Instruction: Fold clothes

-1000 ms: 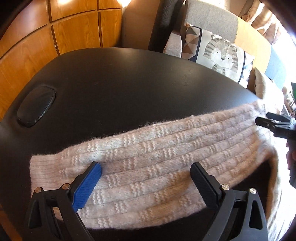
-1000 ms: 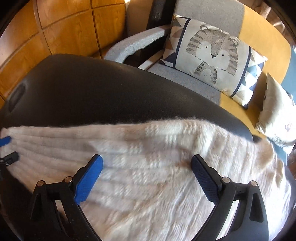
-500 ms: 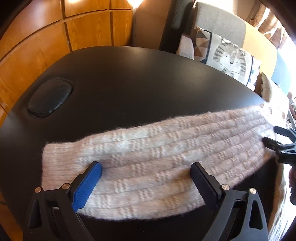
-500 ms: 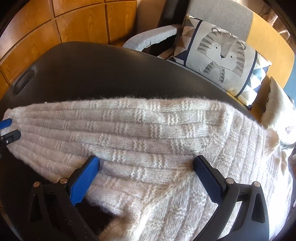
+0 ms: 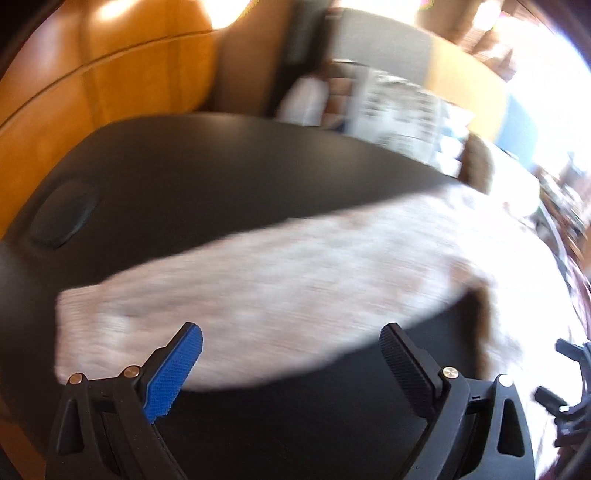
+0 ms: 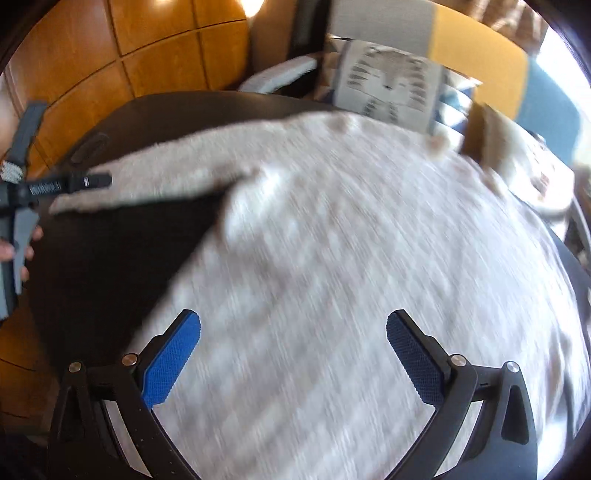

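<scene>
A cream ribbed knit sweater (image 6: 351,258) lies spread on the black round table (image 5: 221,177). One sleeve (image 5: 240,295) stretches flat toward the left across the table. My left gripper (image 5: 291,354) is open, hovering over the sleeve's near edge with nothing between its fingers. My right gripper (image 6: 293,339) is open above the sweater's body, also holding nothing. In the right wrist view the left gripper (image 6: 70,182) appears at the far left beside the sleeve's cuff, with a hand (image 6: 22,243) on its handle. Both views are blurred by motion.
A wood-panelled wall (image 6: 166,55) stands behind the table. A grey and yellow sofa (image 6: 461,33) with a tiger-print cushion (image 6: 391,85) sits past the table's far edge. An oval recess (image 5: 62,214) marks the table's left side.
Both grippers have pulled back and up from the sweater. The sleeve now lies flat, released, and the right view shows much more of the sweater's body.
</scene>
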`<state>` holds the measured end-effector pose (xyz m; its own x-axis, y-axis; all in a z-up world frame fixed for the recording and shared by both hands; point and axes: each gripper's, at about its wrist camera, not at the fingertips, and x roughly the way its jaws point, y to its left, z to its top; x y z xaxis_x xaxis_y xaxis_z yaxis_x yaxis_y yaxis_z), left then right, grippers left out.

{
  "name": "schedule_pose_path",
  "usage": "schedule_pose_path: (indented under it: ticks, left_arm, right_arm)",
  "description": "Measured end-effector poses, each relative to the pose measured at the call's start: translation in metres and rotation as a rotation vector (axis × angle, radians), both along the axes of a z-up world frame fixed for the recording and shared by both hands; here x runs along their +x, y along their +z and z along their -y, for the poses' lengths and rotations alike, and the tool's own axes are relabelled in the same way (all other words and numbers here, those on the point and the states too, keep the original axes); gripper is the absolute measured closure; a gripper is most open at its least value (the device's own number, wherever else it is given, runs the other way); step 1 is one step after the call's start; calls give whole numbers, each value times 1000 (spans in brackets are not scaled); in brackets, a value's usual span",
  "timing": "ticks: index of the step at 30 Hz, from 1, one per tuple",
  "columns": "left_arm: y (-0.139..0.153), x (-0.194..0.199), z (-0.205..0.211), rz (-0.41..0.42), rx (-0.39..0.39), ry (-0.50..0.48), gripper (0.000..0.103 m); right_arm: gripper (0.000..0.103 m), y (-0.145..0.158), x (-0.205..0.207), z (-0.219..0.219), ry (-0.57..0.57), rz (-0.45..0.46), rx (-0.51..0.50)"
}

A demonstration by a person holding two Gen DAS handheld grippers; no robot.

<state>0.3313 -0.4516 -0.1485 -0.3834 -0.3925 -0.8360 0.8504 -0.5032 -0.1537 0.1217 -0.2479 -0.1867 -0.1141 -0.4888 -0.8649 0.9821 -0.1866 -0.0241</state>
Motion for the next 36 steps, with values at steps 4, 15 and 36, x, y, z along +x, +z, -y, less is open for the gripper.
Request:
schedule_pose_path:
  ticks: [4, 15, 36]
  left_arm:
    - [19, -55, -65, -63, 3, -203, 4]
    - [-20, -141, -174, 14, 40, -418, 4]
    - [-12, -188, -175, 86, 17, -498, 4]
  right_arm:
    - [0, -4, -1, -62, -56, -37, 10]
    - [0, -30, -13, -141, -73, -15, -9]
    - [0, -16, -116, -193, -315, 28, -84]
